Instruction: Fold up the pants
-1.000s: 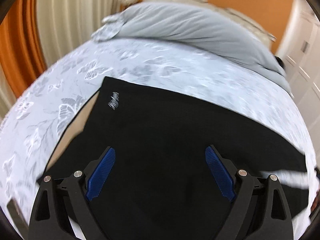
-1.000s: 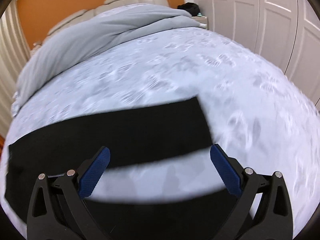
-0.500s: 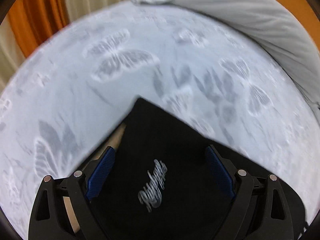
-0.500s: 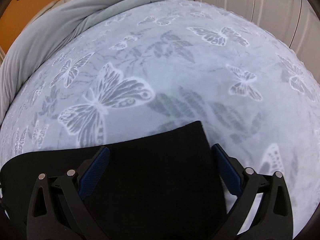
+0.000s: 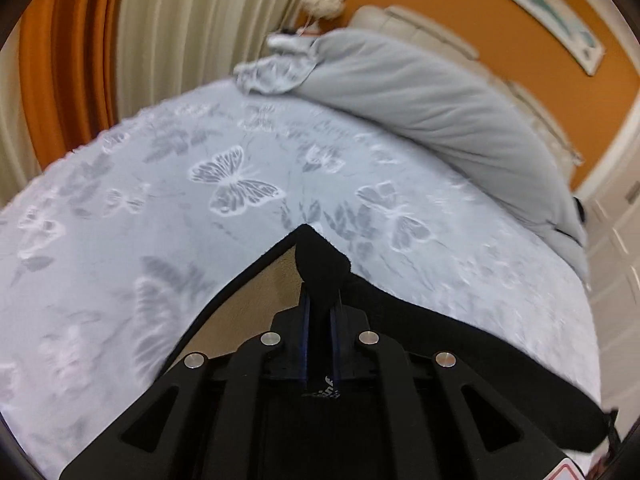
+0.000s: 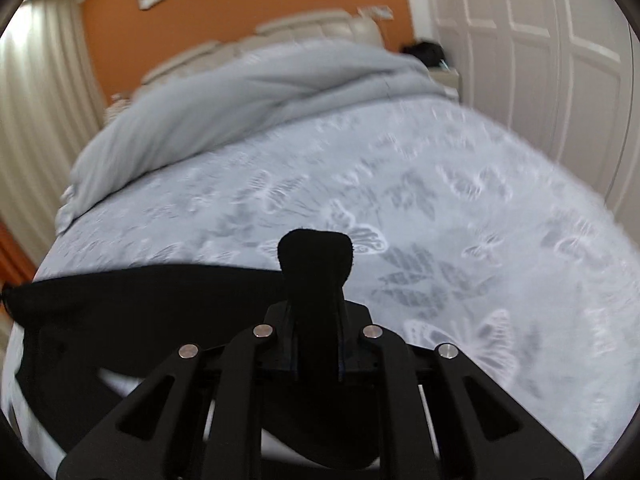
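Black pants lie across a pale bedspread with a butterfly print. My left gripper has its jaws closing tight on a corner of the pants near the waist. A bunch of black cloth sticks out past the blue pads, and a tan inner lining shows to its left. In the right wrist view the pants trail off to the left. My right gripper is closing on the leg end, with a black tuft poking out between the pads. Both gripped ends are raised off the bed.
A grey duvet is heaped at the head of the bed, also in the right wrist view as a duvet. Cream and orange curtains hang on the left. White wardrobe doors stand to the right.
Both grippers went from wide open over the flat pants to shut on the cloth. Each has since pulled back and up, and the gripped ends have lifted off the bedspread.
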The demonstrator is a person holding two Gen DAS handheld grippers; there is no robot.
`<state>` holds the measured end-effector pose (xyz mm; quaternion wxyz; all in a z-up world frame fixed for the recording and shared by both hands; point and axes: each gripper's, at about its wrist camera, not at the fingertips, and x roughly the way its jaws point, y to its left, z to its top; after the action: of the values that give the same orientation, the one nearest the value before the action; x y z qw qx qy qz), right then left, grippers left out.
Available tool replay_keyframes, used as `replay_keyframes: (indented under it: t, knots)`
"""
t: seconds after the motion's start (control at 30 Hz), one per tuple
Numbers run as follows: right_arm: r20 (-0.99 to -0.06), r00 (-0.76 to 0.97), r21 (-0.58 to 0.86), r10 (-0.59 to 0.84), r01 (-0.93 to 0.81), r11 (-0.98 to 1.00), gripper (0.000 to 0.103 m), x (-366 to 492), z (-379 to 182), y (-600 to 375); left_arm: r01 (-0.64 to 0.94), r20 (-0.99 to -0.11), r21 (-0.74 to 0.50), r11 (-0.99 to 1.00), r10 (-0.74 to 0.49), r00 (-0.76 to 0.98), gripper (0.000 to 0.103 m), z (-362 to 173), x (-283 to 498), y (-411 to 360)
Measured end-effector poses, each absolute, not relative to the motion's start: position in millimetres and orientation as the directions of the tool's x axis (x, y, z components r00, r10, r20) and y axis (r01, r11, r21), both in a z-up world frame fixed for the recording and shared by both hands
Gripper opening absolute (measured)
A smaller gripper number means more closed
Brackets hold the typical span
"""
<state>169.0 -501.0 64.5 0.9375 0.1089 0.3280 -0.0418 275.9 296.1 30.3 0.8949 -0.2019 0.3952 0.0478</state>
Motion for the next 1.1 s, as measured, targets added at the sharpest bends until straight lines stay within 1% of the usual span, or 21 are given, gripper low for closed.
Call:
replay_keyframes:
  t: [0.07, 0.17, 0.23, 0.27, 0.3, 0.33, 0.37, 0.43, 0.47, 0.5, 0.53, 0.63, 0.67, 0.8, 0.87, 0.9, 0.93, 0.97, 1.03, 1.07, 1.1]
  knots:
    - [-0.607, 0.795, 0.133, -0.014, 0.118, 0.984, 0.011, 133.3, 73.8, -497.2, -0.22, -0.718, -0.315, 0.923, -0.081, 0.691, 0.005, 45.5, 239.8, 301.5]
    - [-0.643, 0.765, 0.099, -0.02, 0.108, 0.989, 0.014, 93.9, 59.6, -500.0, -0.219, -0.74, -0.305, 0.927, -0.086, 0.667, 0.006, 45.4, 187.3, 314.7]
    - [-0.681, 0.732, 0.079, -0.028, 0.111, 0.991, 0.02, 73.9, 42.7, -500.3, -0.25, -0.78, -0.262, 0.932, -0.052, 0.623, 0.009, 26.0, 155.7, 320.3]
    - [-0.702, 0.711, 0.064, -0.042, 0.122, 0.991, 0.032, 63.3, 32.7, -500.0, -0.257, -0.794, -0.244, 0.935, -0.04, 0.607, 0.01, 16.8, 146.2, 321.3]
    - [-0.728, 0.683, 0.055, -0.059, 0.144, 0.988, 0.042, 52.2, 20.4, -502.3, -0.265, -0.809, -0.23, 0.936, -0.033, 0.587, 0.02, 5.8, 135.3, 322.9]
    - [-0.74, 0.667, 0.046, -0.084, 0.175, 0.984, 0.06, 40.6, 12.4, -504.6, -0.291, -0.827, -0.24, 0.926, -0.038, 0.56, 0.028, -9.2, 123.7, 326.9]
    - [-0.738, 0.666, 0.039, -0.107, 0.201, 0.979, 0.072, 31.0, 9.9, -504.9, -0.325, -0.834, -0.261, 0.909, -0.043, 0.549, 0.033, -17.9, 116.5, 331.9]
    - [-0.709, 0.697, 0.098, -0.11, 0.251, 0.963, 0.077, 5.5, 15.0, -511.6, -0.386, -0.822, -0.367, 0.846, -0.1, 0.561, 0.05, -27.7, 100.9, 343.7]
    - [-0.698, 0.711, 0.143, -0.09, 0.261, 0.955, 0.078, -4.4, 19.4, -514.1, -0.408, -0.799, -0.452, 0.793, -0.157, 0.58, 0.054, -29.2, 92.0, 348.4]
    - [-0.685, 0.727, 0.204, -0.051, 0.259, 0.944, 0.078, -14.2, 26.1, -514.3, -0.418, -0.776, -0.517, 0.747, -0.204, 0.596, 0.061, -29.1, 86.2, 350.1]
    - [-0.678, 0.735, 0.25, -0.018, 0.254, 0.934, 0.079, -19.0, 31.1, -513.6, -0.426, -0.749, -0.58, 0.694, -0.25, 0.613, 0.065, -27.1, 82.8, 348.9]
    - [-0.667, 0.74, 0.367, 0.084, 0.228, 0.902, 0.083, -24.3, 42.7, -498.6, -0.416, -0.713, -0.65, 0.636, -0.322, 0.622, 0.073, -21.5, 90.0, 328.6]
    - [-0.667, 0.736, 0.398, 0.114, 0.223, 0.89, 0.085, -22.6, 43.1, -491.7, -0.415, -0.705, -0.669, 0.616, -0.35, 0.617, 0.073, -22.7, 94.8, 319.8]
    - [-0.645, 0.723, 0.558, 0.248, 0.224, 0.799, 0.085, -4.2, 33.9, -465.9, -0.427, -0.649, -0.756, 0.496, -0.484, 0.587, 0.073, -40.7, 114.9, 287.6]
    - [-0.643, 0.719, 0.592, 0.266, 0.246, 0.768, 0.085, 8.2, 25.3, -458.4, -0.418, -0.633, -0.772, 0.478, -0.524, 0.569, 0.07, -52.3, 129.9, 274.3]
    - [-0.643, 0.72, 0.593, 0.262, 0.251, 0.765, 0.085, 12.2, 22.6, -455.2, -0.408, -0.629, -0.775, 0.482, -0.532, 0.567, 0.061, -57.0, 135.3, 270.2]
    - [-0.653, 0.714, 0.586, 0.251, 0.267, 0.765, 0.085, 20.1, 19.2, -452.5, -0.397, -0.624, -0.78, 0.485, -0.541, 0.564, 0.046, -62.3, 141.8, 267.4]
    - [-0.669, 0.703, 0.577, 0.242, 0.286, 0.765, 0.085, 29.4, 15.5, -450.3, -0.398, -0.627, -0.777, 0.487, -0.548, 0.553, 0.04, -66.3, 145.6, 265.9]
    - [-0.694, 0.68, 0.571, 0.239, 0.316, 0.758, 0.085, 48.0, 7.4, -448.3, -0.423, -0.633, -0.775, 0.47, -0.574, 0.519, 0.022, -77.8, 152.8, 266.4]
    - [-0.709, 0.67, 0.559, 0.223, 0.34, 0.756, 0.085, 59.2, 2.3, -448.2, -0.435, -0.641, -0.767, 0.471, -0.582, 0.5, 0.018, -82.9, 157.6, 265.5]
    - [-0.722, 0.661, 0.546, 0.205, 0.362, 0.756, 0.085, 66.7, -2.8, -449.8, -0.441, -0.653, -0.758, 0.481, -0.579, 0.488, 0.009, -87.2, 162.1, 264.7]
